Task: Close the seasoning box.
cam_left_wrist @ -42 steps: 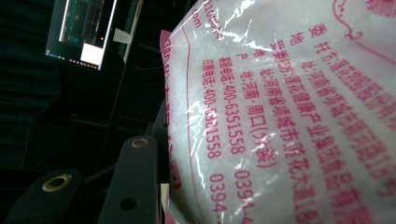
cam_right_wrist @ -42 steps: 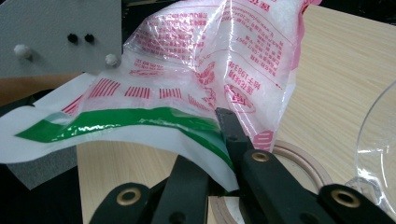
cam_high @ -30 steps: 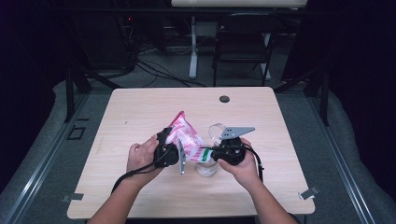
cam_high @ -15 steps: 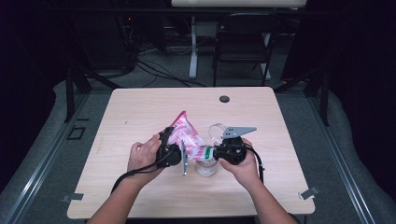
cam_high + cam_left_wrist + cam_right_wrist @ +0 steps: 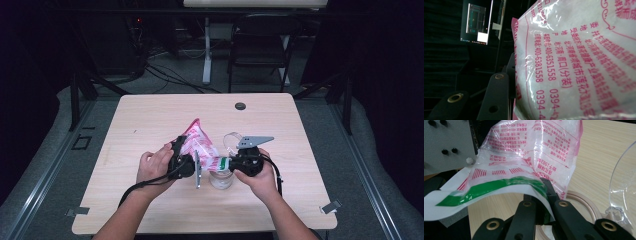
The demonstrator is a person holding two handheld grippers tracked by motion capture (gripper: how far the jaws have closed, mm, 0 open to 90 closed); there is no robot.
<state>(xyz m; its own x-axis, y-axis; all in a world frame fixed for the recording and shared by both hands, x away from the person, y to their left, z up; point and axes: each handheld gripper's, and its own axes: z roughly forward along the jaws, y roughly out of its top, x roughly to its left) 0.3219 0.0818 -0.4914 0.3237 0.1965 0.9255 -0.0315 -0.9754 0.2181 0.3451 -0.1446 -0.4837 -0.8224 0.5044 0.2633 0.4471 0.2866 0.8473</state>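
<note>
Hands meet at the near middle of the desk [image 5: 150, 120]. At left, we see the left tool [image 5: 181, 161] clamped on the body of a pink-printed plastic bag [image 5: 197, 145] of white grains. At right, the right tool [image 5: 231, 163] pinches the bag's green-striped edge above a clear glass jar [image 5: 221, 179].

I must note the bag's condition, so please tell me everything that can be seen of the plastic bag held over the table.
The plastic bag is clear crinkled film with pink printed text and a green band near one edge, holding white grains. It hangs tilted above the glass jar. The left tongs grip its filled body; the right tongs are shut on the flat green-banded edge.
</note>
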